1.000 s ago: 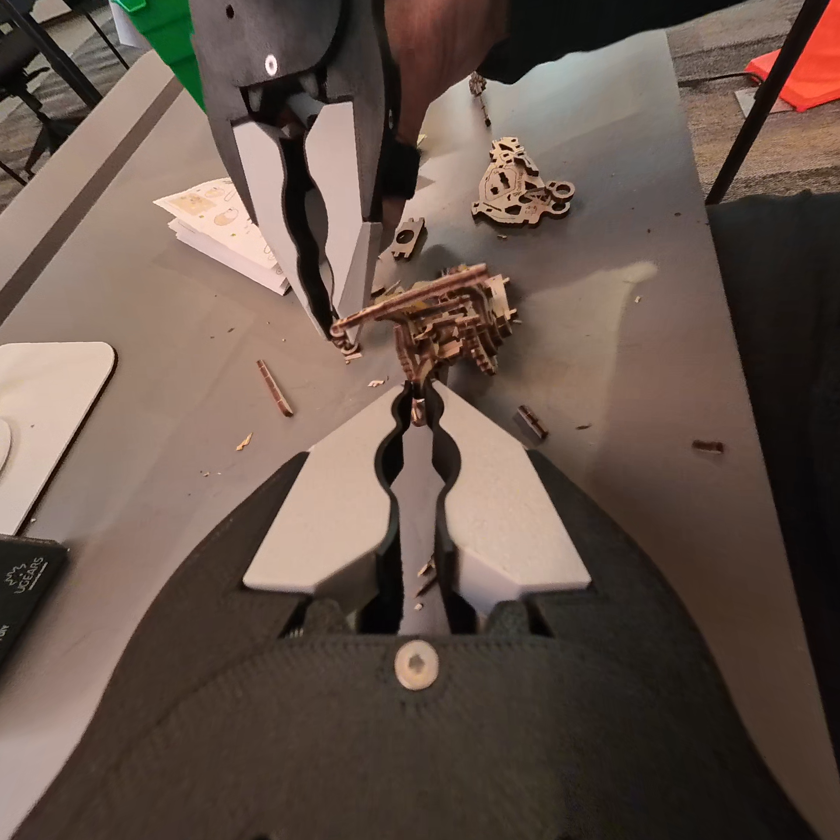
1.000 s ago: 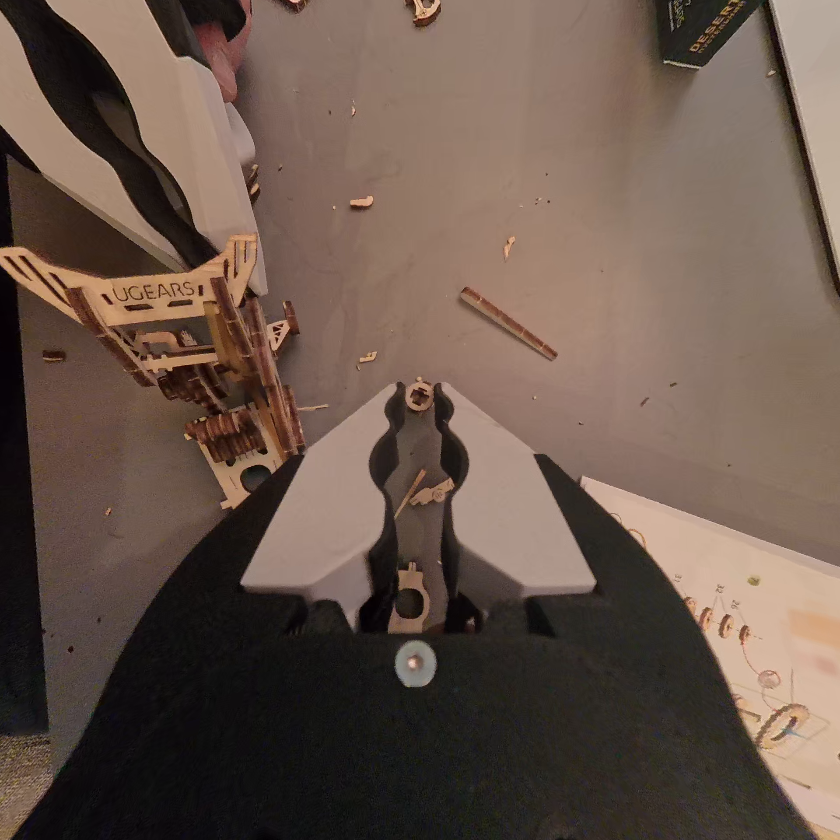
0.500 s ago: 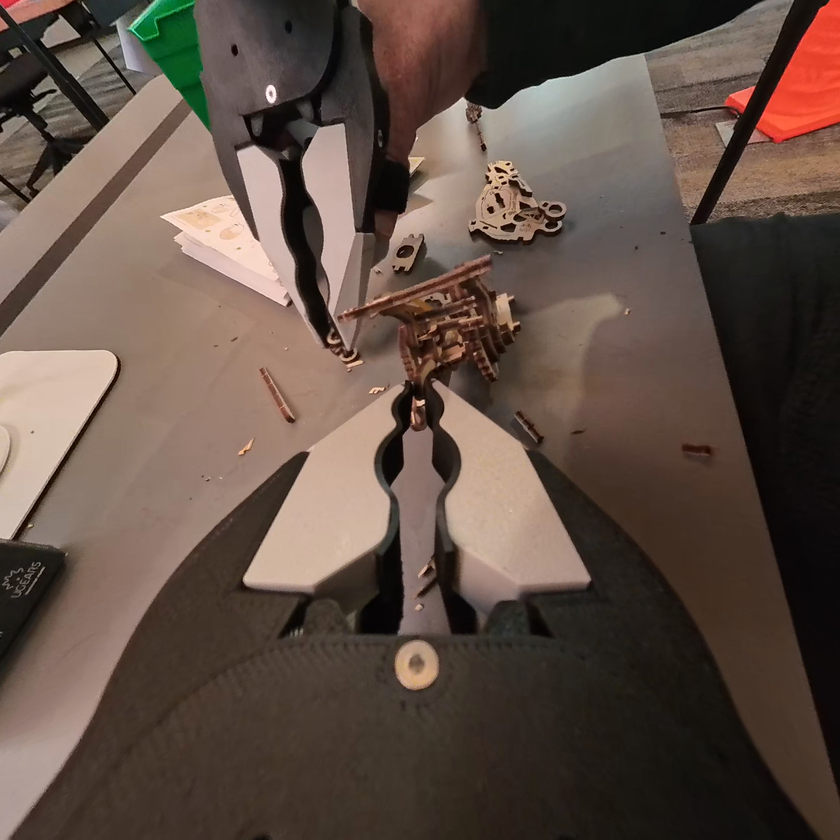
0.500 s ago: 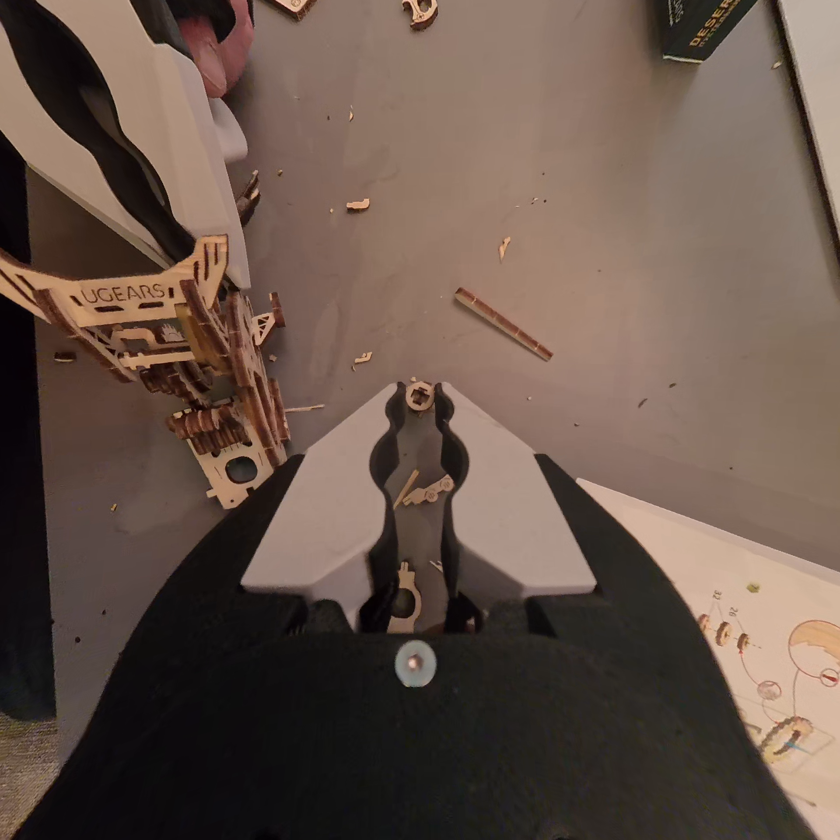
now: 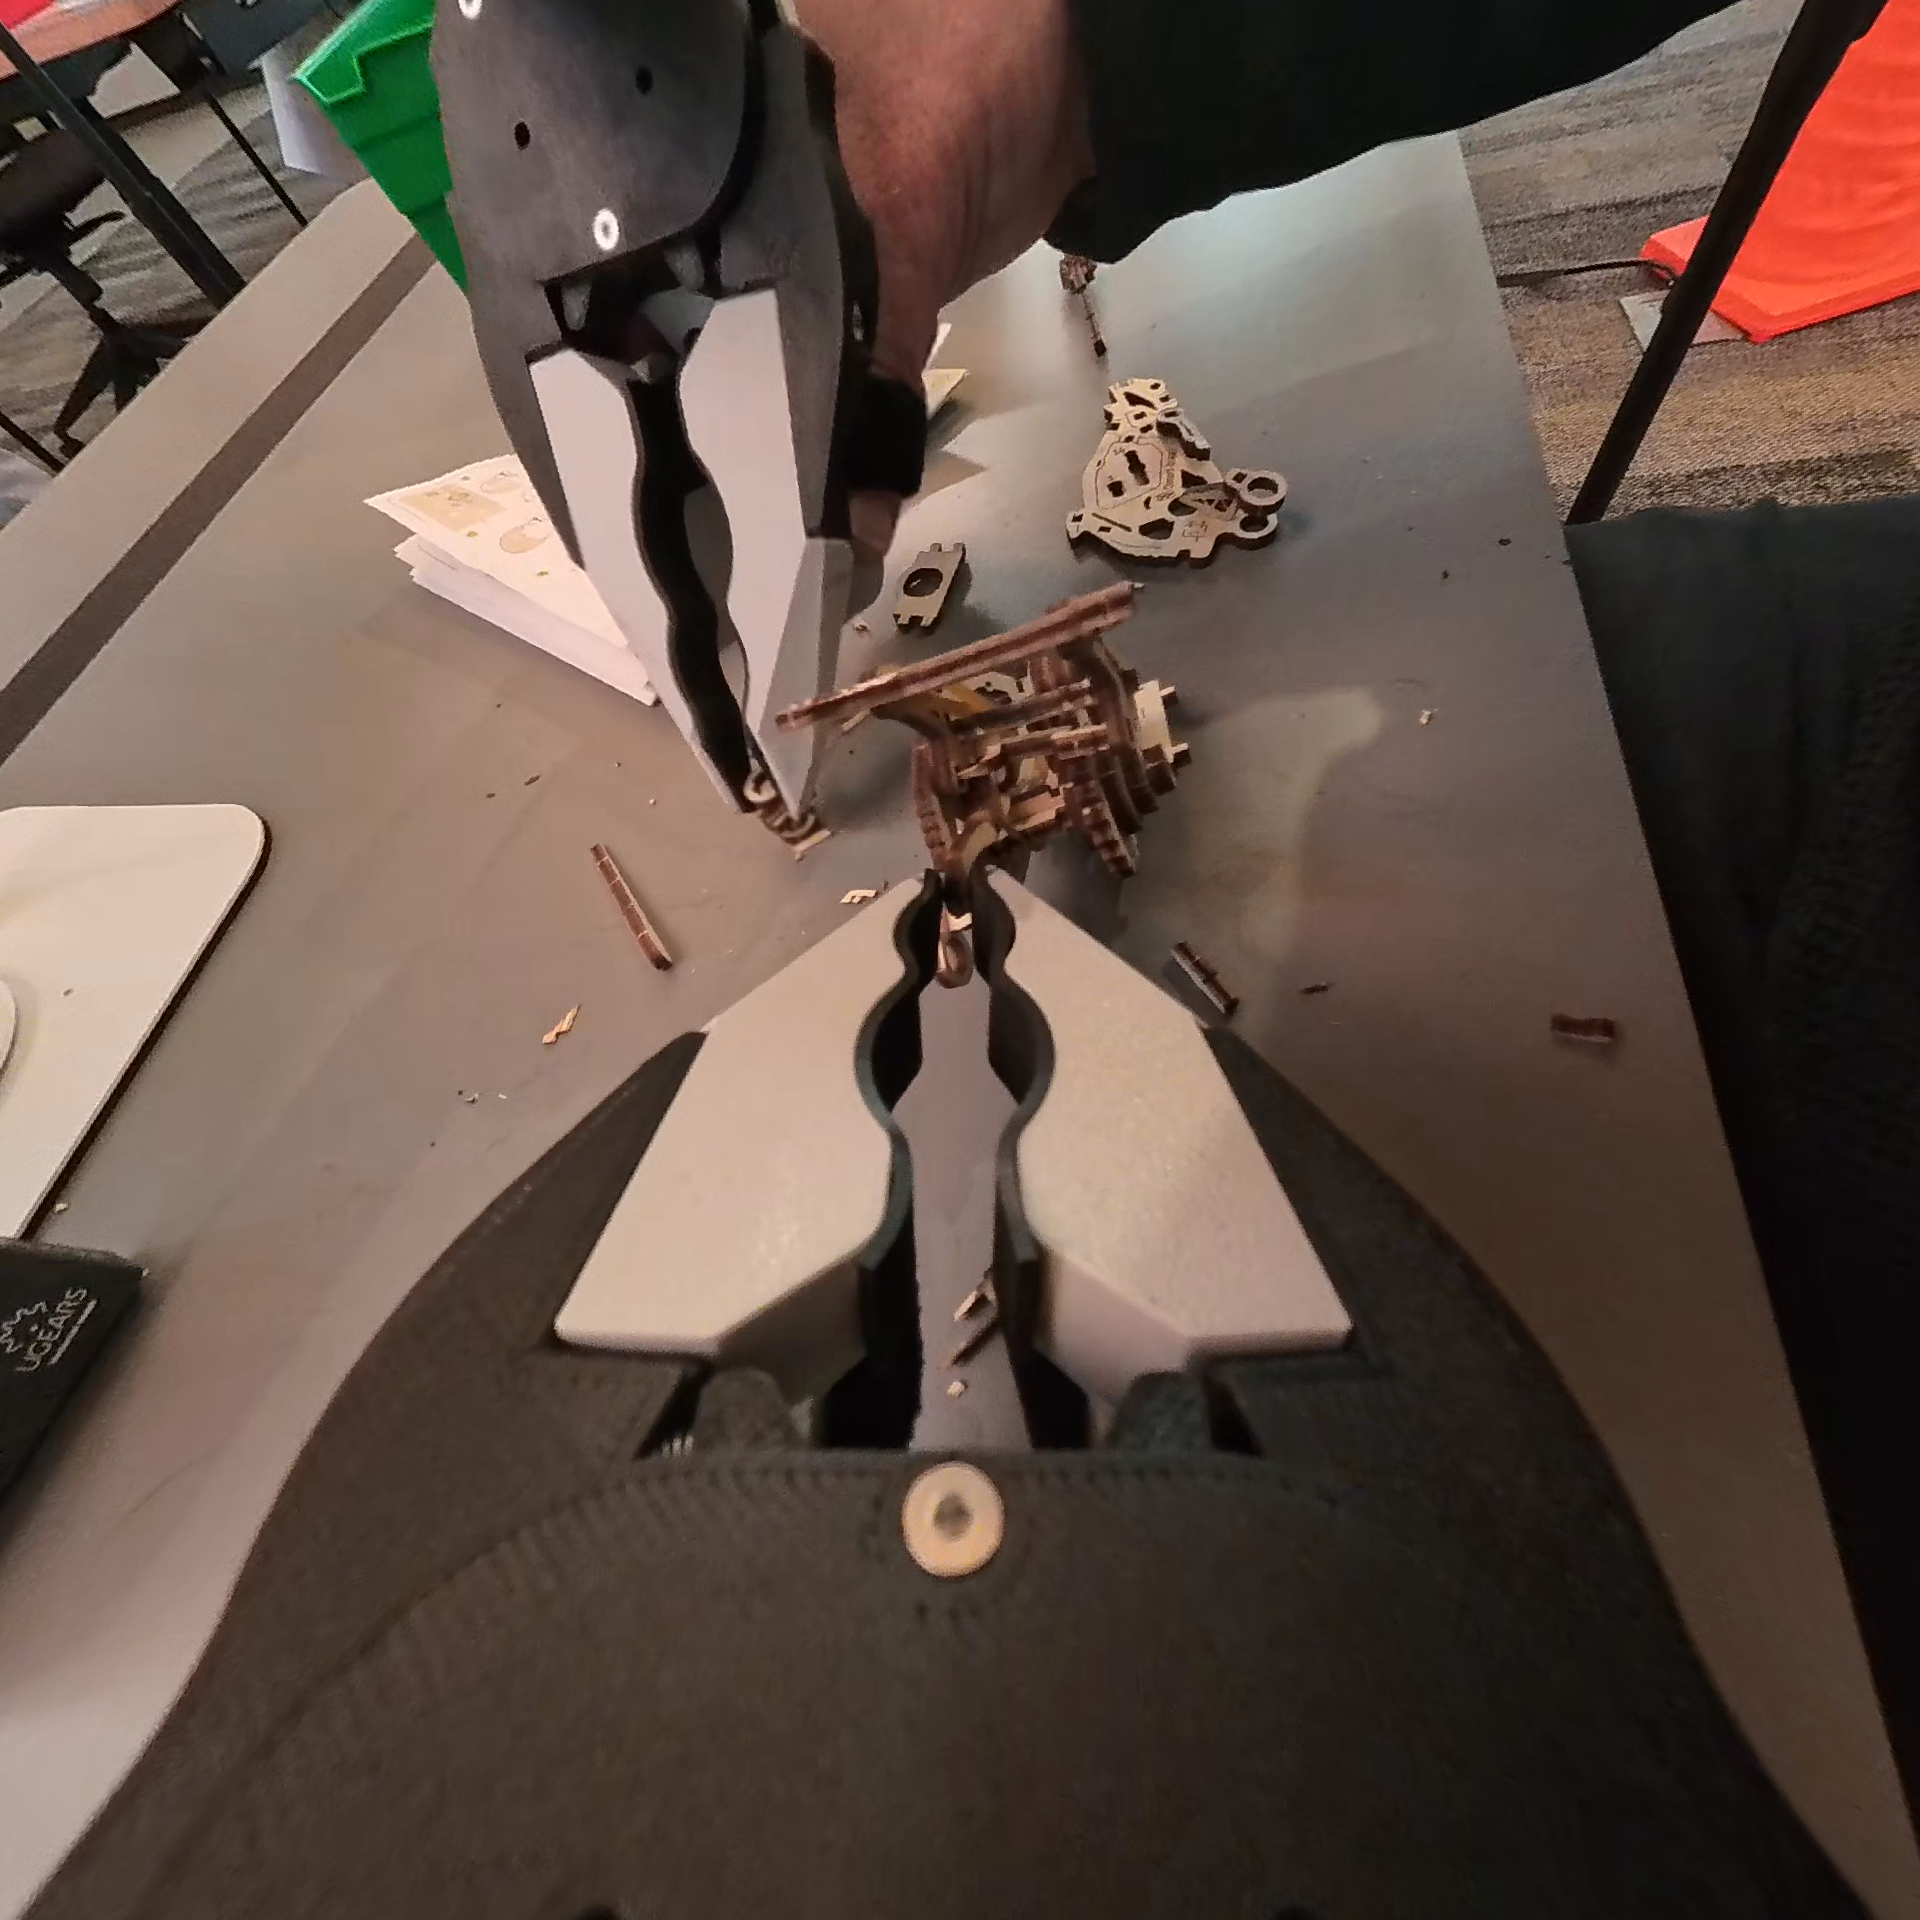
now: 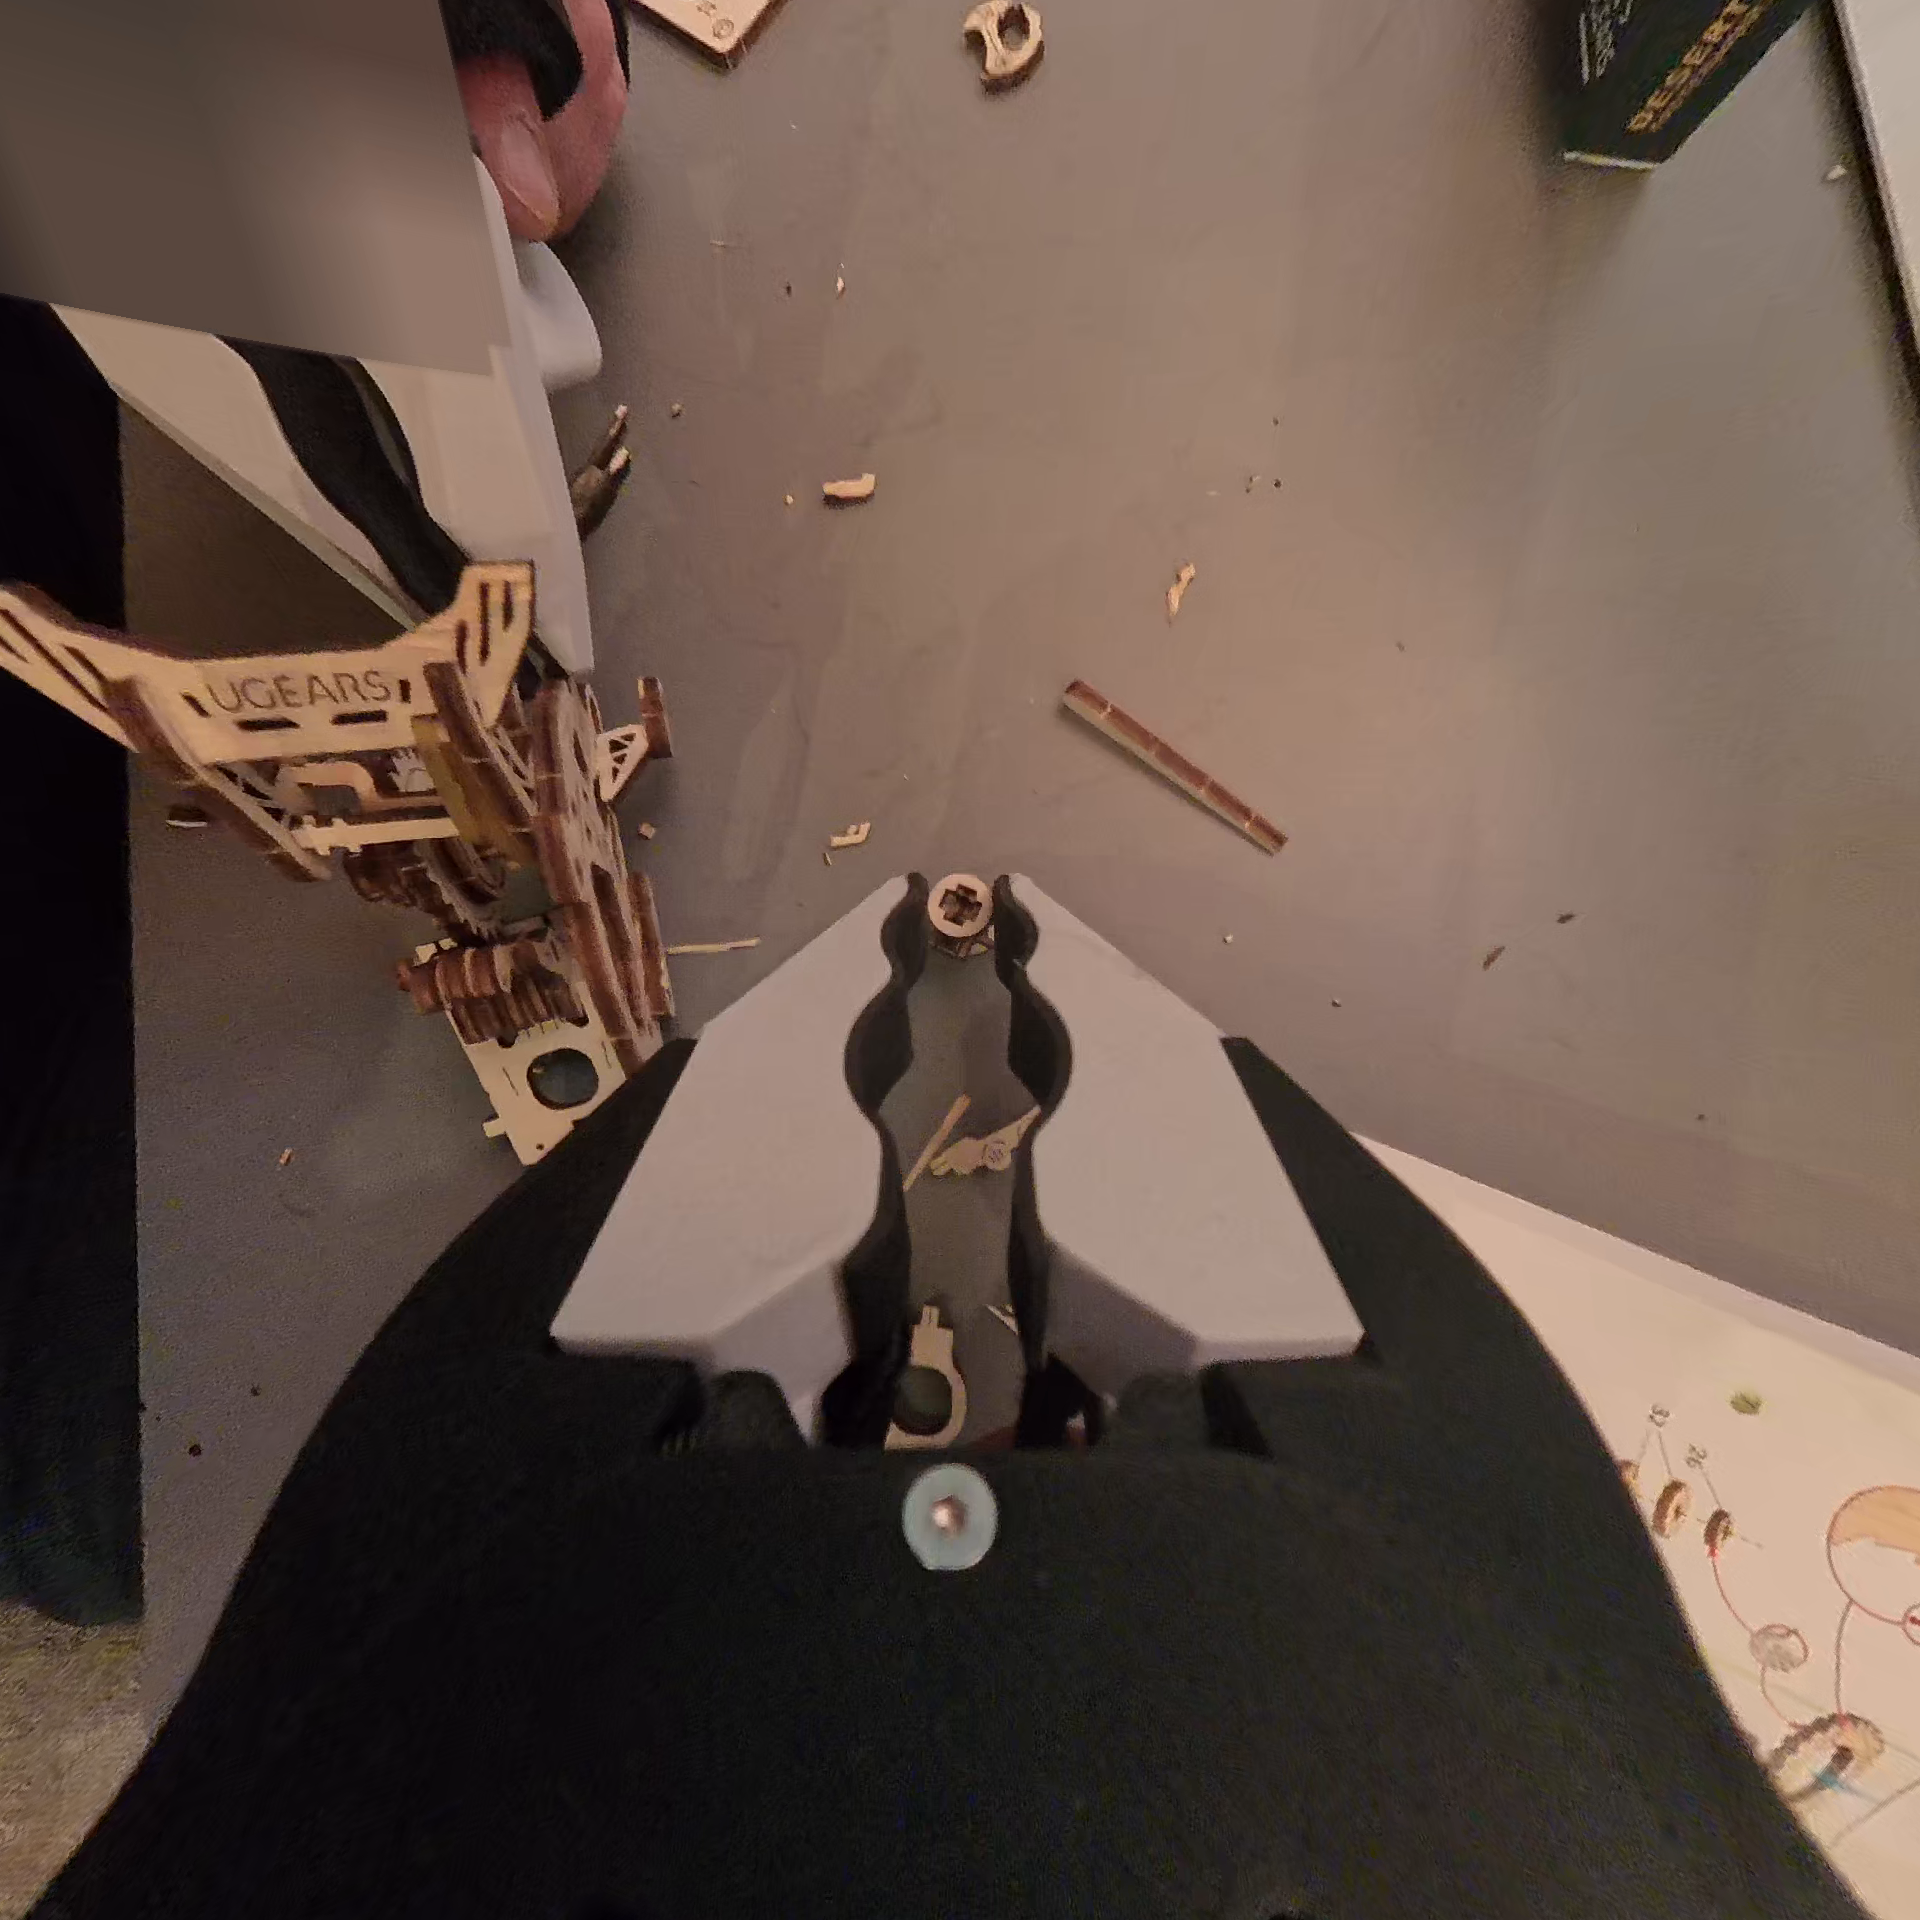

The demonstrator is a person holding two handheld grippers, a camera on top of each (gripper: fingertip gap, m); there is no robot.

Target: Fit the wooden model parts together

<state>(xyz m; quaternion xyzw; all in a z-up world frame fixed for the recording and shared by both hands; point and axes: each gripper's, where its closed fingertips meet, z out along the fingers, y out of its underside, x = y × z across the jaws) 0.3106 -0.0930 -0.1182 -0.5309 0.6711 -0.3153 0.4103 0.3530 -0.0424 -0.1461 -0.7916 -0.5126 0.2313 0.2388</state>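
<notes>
Two wooden pieces are gripped: the brown, partly built wooden gear model (image 5: 1023, 748) hangs by a thin tab pinched in the left gripper (image 5: 954, 902), above the grey table (image 5: 1351, 831). Just left, the right gripper (image 6: 958, 902) is clamped on a small round wooden part (image 6: 958, 906), tips pointing down near the tabletop.

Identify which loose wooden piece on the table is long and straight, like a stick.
The thin wooden strip lying flat on the grey table, ahead and right of the right gripper. The other loose bits nearby are short, irregular chips.
</notes>
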